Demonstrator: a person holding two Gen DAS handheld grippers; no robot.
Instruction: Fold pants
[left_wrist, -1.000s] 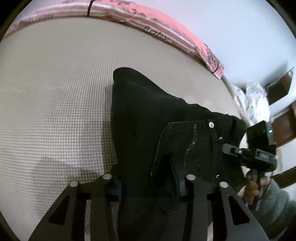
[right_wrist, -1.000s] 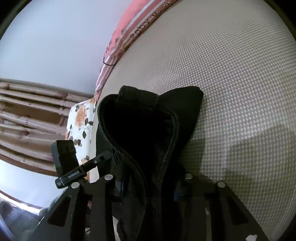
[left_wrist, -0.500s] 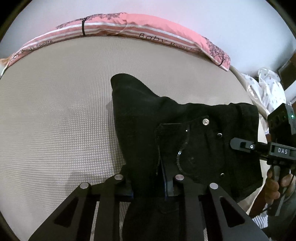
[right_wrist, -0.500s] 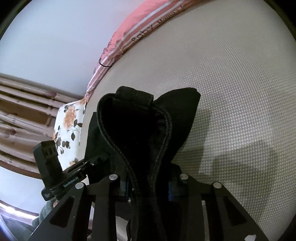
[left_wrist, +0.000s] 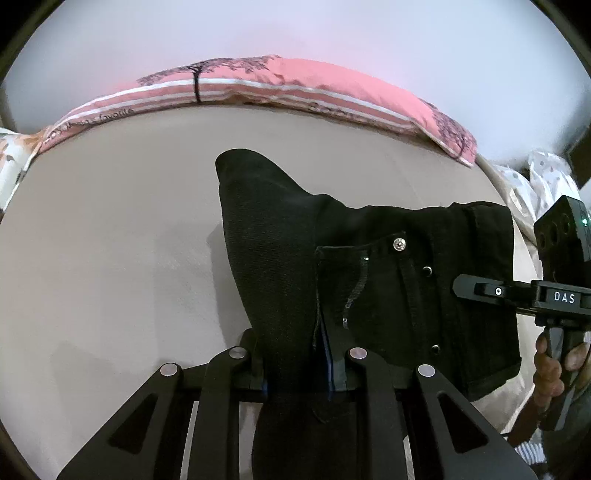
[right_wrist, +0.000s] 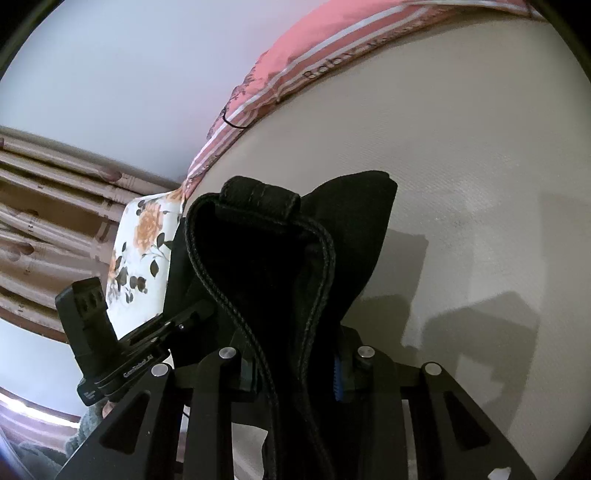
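Note:
Black pants (left_wrist: 369, 280) are held up over a beige mattress (left_wrist: 110, 258), stretched between both grippers. My left gripper (left_wrist: 299, 369) is shut on the fabric near a pocket with a metal rivet. At the right edge of the left wrist view, the right gripper (left_wrist: 480, 291) reaches in to the waistband, a hand on its handle. In the right wrist view my right gripper (right_wrist: 295, 369) is shut on the bunched waistband seam of the pants (right_wrist: 280, 266), a belt loop sticking up above. The left gripper (right_wrist: 199, 314) shows at the left of that view, pinching the cloth.
A pink striped pillow (left_wrist: 295, 92) lies along the mattress's far edge against a pale wall. A floral cloth (right_wrist: 144, 243) lies off the mattress corner, with a bamboo-patterned curtain (right_wrist: 55, 206) behind. White patterned bedding (left_wrist: 539, 177) lies at the far right.
Both grippers have risen with the pants, lifting the waistband off the mattress. The left gripper's jaws narrowed onto the fabric, and the views tilted up toward the pillow and wall.

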